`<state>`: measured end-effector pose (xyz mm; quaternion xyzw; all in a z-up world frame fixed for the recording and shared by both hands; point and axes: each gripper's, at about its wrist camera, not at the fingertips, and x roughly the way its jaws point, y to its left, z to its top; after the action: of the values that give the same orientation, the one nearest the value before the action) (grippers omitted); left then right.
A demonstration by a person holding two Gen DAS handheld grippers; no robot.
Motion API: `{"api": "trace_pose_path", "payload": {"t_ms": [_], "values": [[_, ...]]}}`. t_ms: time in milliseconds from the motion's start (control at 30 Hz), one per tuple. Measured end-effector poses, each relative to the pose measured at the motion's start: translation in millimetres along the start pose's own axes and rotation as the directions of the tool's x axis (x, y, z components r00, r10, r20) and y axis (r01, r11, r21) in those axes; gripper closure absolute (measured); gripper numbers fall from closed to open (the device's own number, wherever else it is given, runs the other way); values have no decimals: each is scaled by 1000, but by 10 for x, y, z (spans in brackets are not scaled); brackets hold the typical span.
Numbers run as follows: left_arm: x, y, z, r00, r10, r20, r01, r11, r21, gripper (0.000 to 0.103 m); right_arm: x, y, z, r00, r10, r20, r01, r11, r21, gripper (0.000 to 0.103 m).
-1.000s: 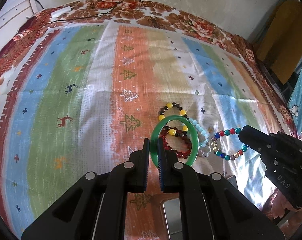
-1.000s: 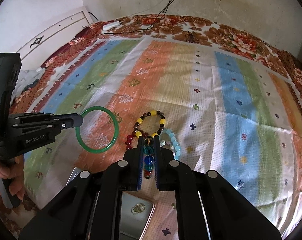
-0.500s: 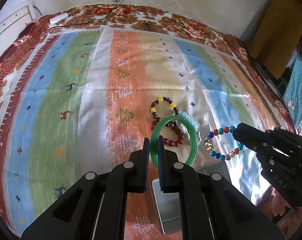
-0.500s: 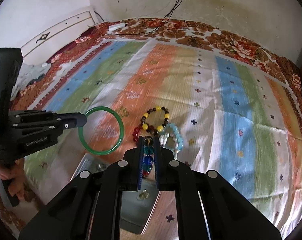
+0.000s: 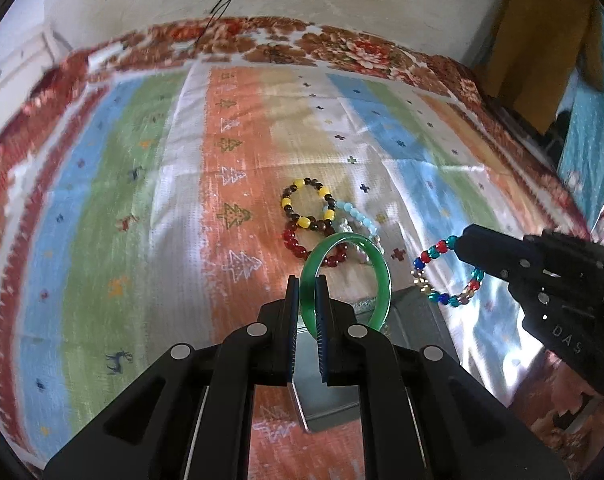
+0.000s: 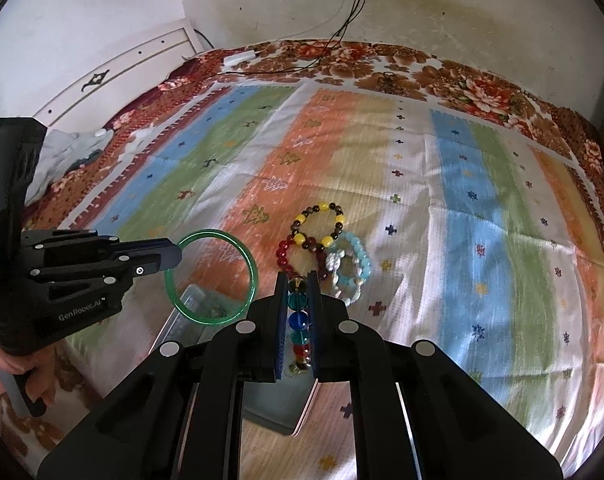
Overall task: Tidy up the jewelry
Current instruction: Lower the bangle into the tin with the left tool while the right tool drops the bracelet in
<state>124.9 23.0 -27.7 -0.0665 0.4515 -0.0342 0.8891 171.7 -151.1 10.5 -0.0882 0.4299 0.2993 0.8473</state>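
Your left gripper (image 5: 307, 292) is clamped on the rim of the green bangle (image 5: 381, 280), which stands up out of the fingers, clear of the striped bedspread (image 5: 102, 220). Your right gripper (image 6: 298, 292) is pinched shut on the multicoloured bead bracelet (image 6: 300, 320), whose loop hangs free between the pads. Below both pieces sits the open metal tin (image 6: 278, 408), at about six o'clock from the three bracelets lying on the cloth: the yellow-and-brown bracelet (image 5: 305, 204), the red bracelet (image 5: 294, 242) touching it at six o'clock, and the pale blue bracelet (image 6: 357, 258) overlapping at four o'clock. Your hand (image 6: 6, 368) grips the left handle at the frame's edge.
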Motion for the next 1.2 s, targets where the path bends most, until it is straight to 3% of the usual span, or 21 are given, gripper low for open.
{"api": "trace_pose_path", "payload": {"t_ms": [367, 467, 533, 567, 600, 667, 900, 1200], "values": [[-73, -151, -194, 1000, -1, -7, 1, 999, 38, 95, -88, 50, -187, 998, 56, -19, -55, 998, 15, 93], [-35, -166, -248, 1000, 1, -31, 0, 1000, 31, 94, 11, 93, -241, 991, 109, -76, -110, 994, 1, 93], [-35, -130, -263, 999, 26, -34, -25, 999, 19, 80, 77, 109, -266, 992, 75, -98, -77, 997, -20, 84], [-45, -105, -258, 999, 35, -31, -35, 999, 15, 76, 82, 102, -272, 994, 54, -96, -56, 998, -25, 67], [-72, -56, -242, 998, 52, -19, -52, 999, 0, 71, 73, 85, -273, 995, 39, -89, -41, 999, -24, 56], [-96, -9, -224, 998, 68, -8, -68, 998, -12, 69, 40, 9, -265, 998, 18, -66, -18, 1000, 1, 55], [-35, 76, -189, 998, 67, -23, -67, 997, -39, 44, 83, -244, -263, 998, -10, -70, 17, 996, 91, 54], [64, 156, -20, 1000, 18, -12, -19, 997, -78, 22, 175, -427, -208, 998, 0, -67, 12, 981, 192, 50]]}}
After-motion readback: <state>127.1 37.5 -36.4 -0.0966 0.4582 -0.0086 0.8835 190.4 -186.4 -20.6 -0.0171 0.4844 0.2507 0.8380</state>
